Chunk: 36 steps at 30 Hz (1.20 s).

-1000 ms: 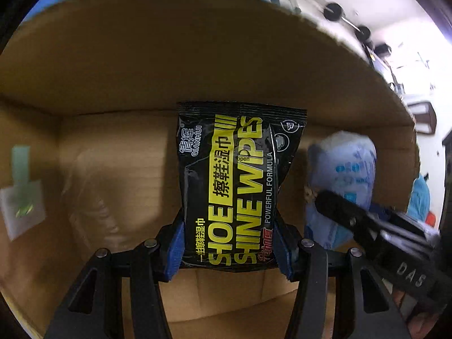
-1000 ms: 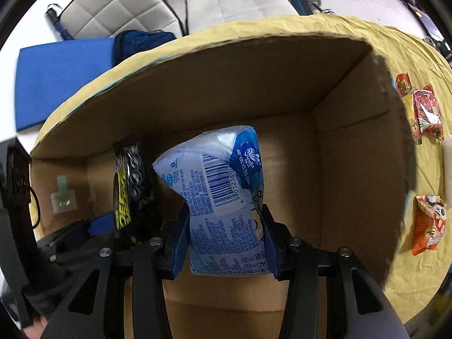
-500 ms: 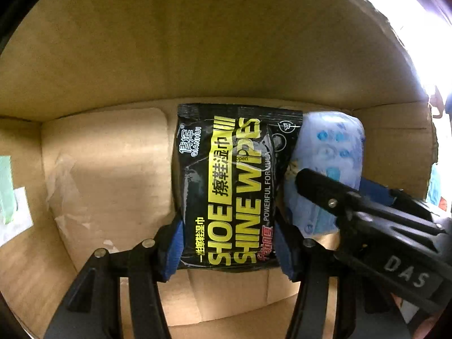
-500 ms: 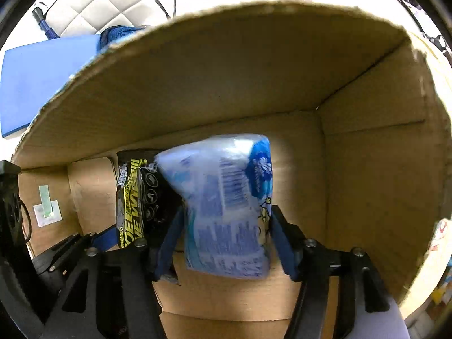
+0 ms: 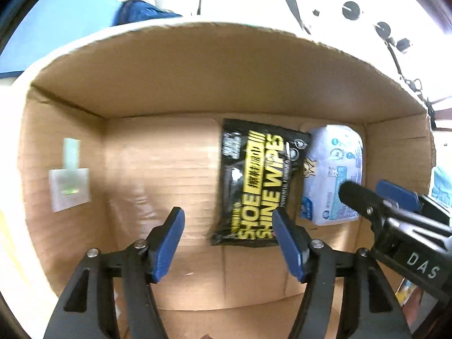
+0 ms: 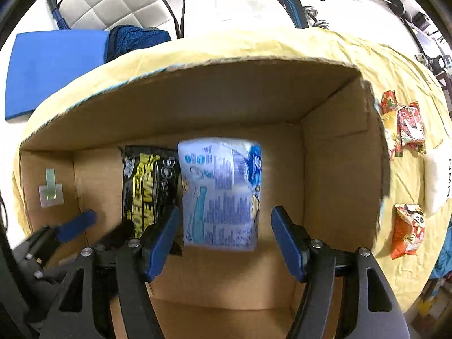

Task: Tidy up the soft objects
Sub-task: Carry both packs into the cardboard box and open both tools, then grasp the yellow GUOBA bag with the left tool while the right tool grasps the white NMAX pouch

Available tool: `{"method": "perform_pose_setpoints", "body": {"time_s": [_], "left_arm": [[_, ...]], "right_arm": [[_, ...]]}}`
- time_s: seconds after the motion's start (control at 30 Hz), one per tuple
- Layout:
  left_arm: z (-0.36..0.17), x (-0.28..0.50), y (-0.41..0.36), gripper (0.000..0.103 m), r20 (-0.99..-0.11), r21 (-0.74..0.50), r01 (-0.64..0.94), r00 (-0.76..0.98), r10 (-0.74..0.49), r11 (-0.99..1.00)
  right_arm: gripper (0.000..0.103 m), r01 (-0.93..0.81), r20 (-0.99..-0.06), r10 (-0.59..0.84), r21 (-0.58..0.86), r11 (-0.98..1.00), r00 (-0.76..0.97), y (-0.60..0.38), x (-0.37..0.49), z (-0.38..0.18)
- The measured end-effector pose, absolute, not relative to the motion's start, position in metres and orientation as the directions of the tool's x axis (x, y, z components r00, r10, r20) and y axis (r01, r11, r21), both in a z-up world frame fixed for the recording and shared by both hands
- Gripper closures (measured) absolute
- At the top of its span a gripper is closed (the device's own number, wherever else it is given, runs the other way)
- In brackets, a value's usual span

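A black and yellow shoe wipes pack (image 5: pixel 258 182) lies flat on the floor of a cardboard box (image 5: pixel 158 166), with a white and blue tissue pack (image 5: pixel 332 172) beside it on the right. In the right wrist view the wipes pack (image 6: pixel 147 183) and tissue pack (image 6: pixel 221 192) lie side by side. My left gripper (image 5: pixel 228 243) is open and empty above the box floor, left of the wipes pack. My right gripper (image 6: pixel 226 240) is open and empty just above the tissue pack.
The box (image 6: pixel 341 169) stands on a yellow tablecloth (image 6: pixel 406 169). Red and orange snack packs (image 6: pixel 406 130) (image 6: pixel 406 230) and a white pack (image 6: pixel 436 183) lie to its right. A white label (image 5: pixel 69 188) is stuck on the box's left wall.
Both grippers opened and let go of their packs, which now lie on the box floor. Both grippers have pulled back and up out of the box.
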<state>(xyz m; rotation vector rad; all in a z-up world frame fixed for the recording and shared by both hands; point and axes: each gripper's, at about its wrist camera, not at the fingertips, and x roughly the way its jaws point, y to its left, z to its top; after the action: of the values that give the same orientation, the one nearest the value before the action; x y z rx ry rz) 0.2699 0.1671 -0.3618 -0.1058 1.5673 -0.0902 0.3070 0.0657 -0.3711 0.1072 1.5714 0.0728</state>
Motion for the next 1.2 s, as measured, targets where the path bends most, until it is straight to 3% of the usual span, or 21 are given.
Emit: {"method": "perform_pose_setpoints", "body": {"time_s": [0.2, 0.3, 0.37, 0.43, 0.87, 1.2], "left_arm": [[-0.343, 0.25, 0.185, 0.038, -0.995, -0.087, -0.039, 0.055, -0.084, 0.995], [-0.335, 0.242, 0.202, 0.029, -0.993, -0.09, -0.061, 0.085, -0.085, 0.994], [-0.328, 0.233, 0.207, 0.013, -0.99, -0.088, -0.075, 0.117, -0.079, 0.993], [-0.322, 0.223, 0.212, 0.006, -0.988, -0.077, -0.084, 0.143, -0.065, 0.994], [-0.25, 0.192, 0.215, 0.005, -0.953, -0.07, -0.063, 0.3, -0.048, 0.996], [-0.195, 0.148, 0.204, 0.005, -0.928, -0.08, -0.038, 0.368, -0.06, 0.996]], "right_arm": [[0.028, -0.015, -0.993, 0.116, 0.116, 0.993, 0.007, 0.067, 0.29, -0.359], [0.024, -0.037, -0.994, 0.103, 0.102, 0.994, 0.024, 0.067, 0.277, -0.351], [0.011, -0.045, -0.995, 0.095, 0.094, 0.995, 0.037, 0.066, 0.269, -0.345], [0.006, -0.053, -0.994, 0.094, 0.092, 0.994, 0.049, 0.065, 0.26, -0.339], [0.004, -0.071, -0.974, 0.07, 0.056, 0.996, 0.216, 0.054, 0.197, -0.254], [0.004, -0.072, -0.948, 0.121, 0.105, 0.992, 0.294, 0.042, 0.143, -0.191]]}}
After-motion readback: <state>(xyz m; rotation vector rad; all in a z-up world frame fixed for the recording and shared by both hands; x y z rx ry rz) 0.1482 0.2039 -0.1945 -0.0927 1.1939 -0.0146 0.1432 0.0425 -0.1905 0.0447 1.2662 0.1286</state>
